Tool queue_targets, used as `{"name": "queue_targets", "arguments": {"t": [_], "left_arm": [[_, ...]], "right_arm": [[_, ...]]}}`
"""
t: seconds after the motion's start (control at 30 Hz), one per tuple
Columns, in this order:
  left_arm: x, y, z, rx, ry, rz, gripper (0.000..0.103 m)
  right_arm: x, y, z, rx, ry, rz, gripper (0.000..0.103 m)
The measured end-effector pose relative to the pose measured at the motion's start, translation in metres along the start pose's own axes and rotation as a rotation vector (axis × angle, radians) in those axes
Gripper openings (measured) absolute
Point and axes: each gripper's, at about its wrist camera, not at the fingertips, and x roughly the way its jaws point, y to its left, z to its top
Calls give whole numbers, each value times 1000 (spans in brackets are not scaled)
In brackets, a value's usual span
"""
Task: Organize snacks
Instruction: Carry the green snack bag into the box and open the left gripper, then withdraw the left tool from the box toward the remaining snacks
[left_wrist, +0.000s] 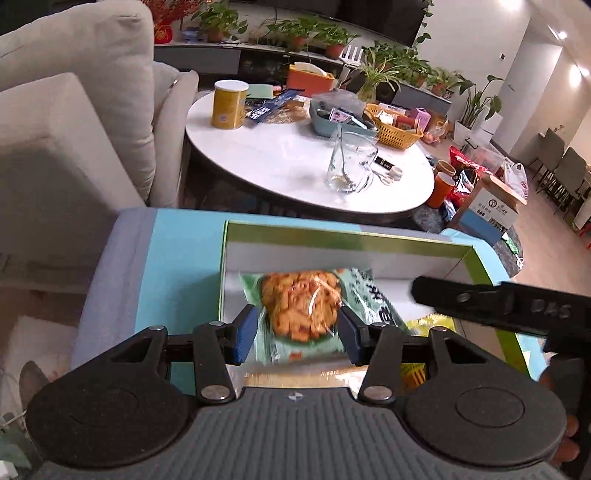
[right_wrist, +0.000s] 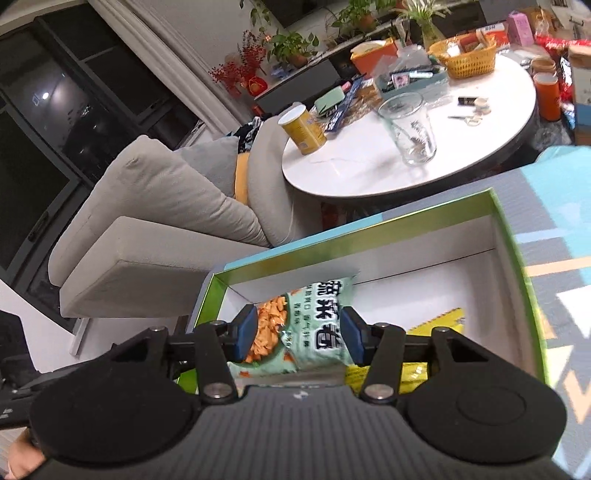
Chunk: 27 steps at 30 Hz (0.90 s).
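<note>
**Green snack bag, both grippers on it**

The green snack bag (left_wrist: 303, 314) with the orange crackers printed on it hangs over the open green-rimmed box (left_wrist: 369, 242), at its left end. The left gripper (left_wrist: 297, 334) has its blue pads pressed into both sides of the bag, so it's clamped on. In the right wrist view the right gripper (right_wrist: 297, 334) has the same bag (right_wrist: 310, 332) between its pads too, and looks closed on it. A yellow packet (right_wrist: 439, 325) lies flat on the box's white floor to the right. The box sits on a blue patterned surface (left_wrist: 177, 266). Further back there's a round white table (left_wrist: 280, 155) with a glass cup (left_wrist: 351, 162), a yellow can (left_wrist: 229, 105) and a yellow basket (left_wrist: 397, 129) of snacks.
</note>
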Motion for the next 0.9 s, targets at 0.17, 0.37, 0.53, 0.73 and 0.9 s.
{"name": "queue_targets", "arguments": {"t": [0.17, 0.37, 0.53, 0.73, 0.9], "left_arm": [[-15, -8, -10, 19, 1, 11, 52], [-37, -21, -22, 32, -10, 13, 57], [-57, -32, -35, 46, -20, -3, 57], [-82, -38, -63, 52, -27, -8, 58], [-101, -48, -87, 72, -8, -45, 58]], "right_arm": [[-23, 10, -8, -84, -20, -17, 59], [-58, 27, -30, -192, -38, -24, 62], [-82, 32, -50, -235, -33, -30, 62], [-95, 20, -86, -239, 14, -90, 63], [-84, -2, -100, -155, 70, -151, 63]]}}
